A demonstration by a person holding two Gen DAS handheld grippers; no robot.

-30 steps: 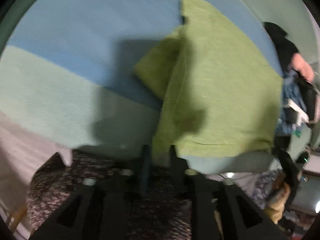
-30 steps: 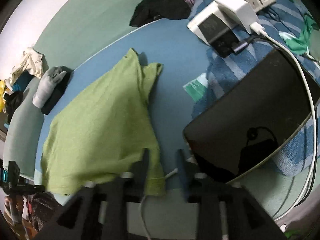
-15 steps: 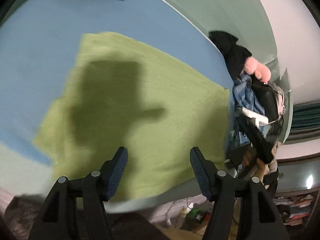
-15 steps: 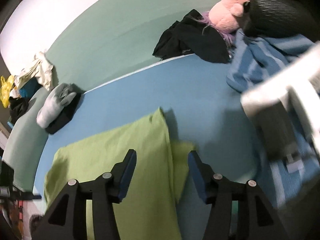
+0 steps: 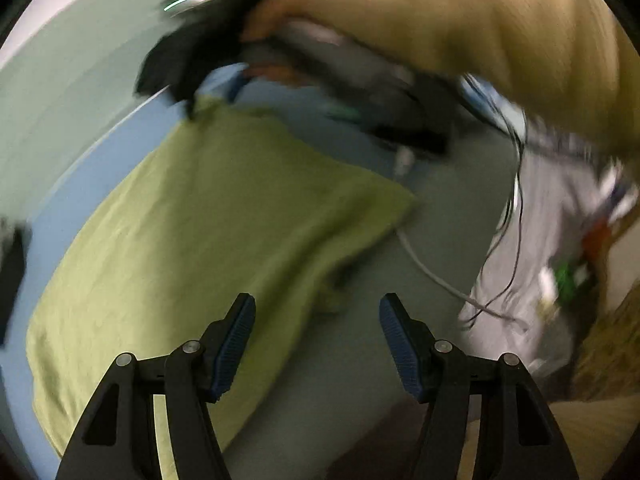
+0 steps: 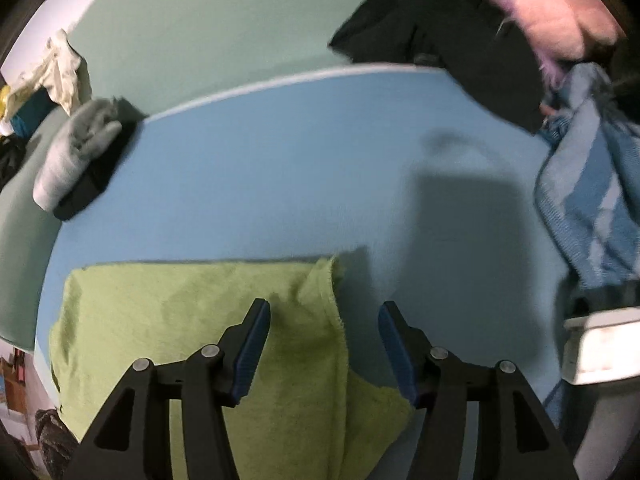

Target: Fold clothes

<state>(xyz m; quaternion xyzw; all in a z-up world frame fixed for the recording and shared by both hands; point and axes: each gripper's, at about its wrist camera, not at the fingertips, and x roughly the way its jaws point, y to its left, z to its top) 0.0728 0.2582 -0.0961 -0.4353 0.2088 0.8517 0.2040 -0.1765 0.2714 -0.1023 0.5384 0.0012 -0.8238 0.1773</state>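
Note:
A green garment (image 5: pixel 200 240) lies folded and flat on the blue sheet (image 6: pixel 280 168). In the left wrist view my left gripper (image 5: pixel 318 308) is open above the bed's near edge, just right of the garment, with nothing between its fingers. In the right wrist view the green garment (image 6: pixel 192 320) fills the lower left. My right gripper (image 6: pixel 324 312) hangs open above its folded right edge, not touching it. In the blurred left wrist view a person's tan sleeve (image 5: pixel 460 28) reaches across the top towards the garment's far corner.
Black clothes (image 6: pixel 440 28) and a pink plush toy (image 6: pixel 560 16) lie at the back right, a blue striped towel (image 6: pixel 592 208) and a white box (image 6: pixel 600 348) at the right. A grey folded piece (image 6: pixel 72 160) sits at the left. A white cable (image 5: pixel 432 276) runs past the garment's corner.
Both grippers have opened and let go of the green garment. The left one swung and rolled round to the garment's right side; the right one moved forward over the garment's far edge.

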